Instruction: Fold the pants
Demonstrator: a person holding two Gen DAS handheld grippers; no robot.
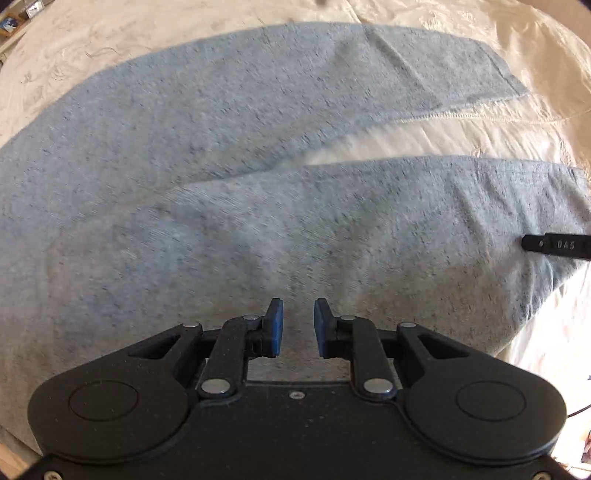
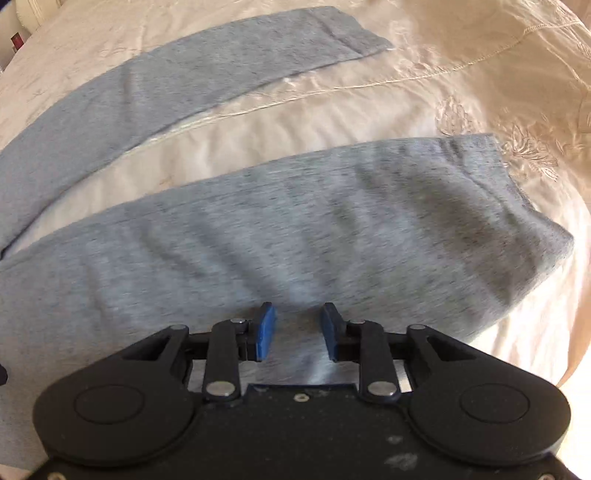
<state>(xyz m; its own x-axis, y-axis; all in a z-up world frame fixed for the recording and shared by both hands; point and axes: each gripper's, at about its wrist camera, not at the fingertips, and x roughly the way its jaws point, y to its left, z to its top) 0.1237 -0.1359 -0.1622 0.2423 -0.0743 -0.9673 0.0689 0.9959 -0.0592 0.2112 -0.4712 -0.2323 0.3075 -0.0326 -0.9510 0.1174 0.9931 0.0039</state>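
Note:
Grey marl pants (image 1: 221, 155) lie spread flat on a cream bedspread, their two legs running to the right with a wedge of bedspread between them. My left gripper (image 1: 298, 314) hovers open over the near leg close to the crotch, with nothing between its blue pads. In the right wrist view the same pants (image 2: 295, 229) show both leg ends, the near cuff (image 2: 524, 206) at right and the far cuff (image 2: 354, 33) at the top. My right gripper (image 2: 298, 317) is open above the near leg. A tip of the right gripper (image 1: 557, 245) shows at the left view's right edge.
The cream embroidered bedspread (image 2: 480, 92) surrounds the pants, with a stitched seam (image 2: 369, 88) crossing between the legs. Shelves or clutter (image 1: 18, 18) sit beyond the bed's far left corner. A wooden edge (image 1: 9, 458) shows at the lower left.

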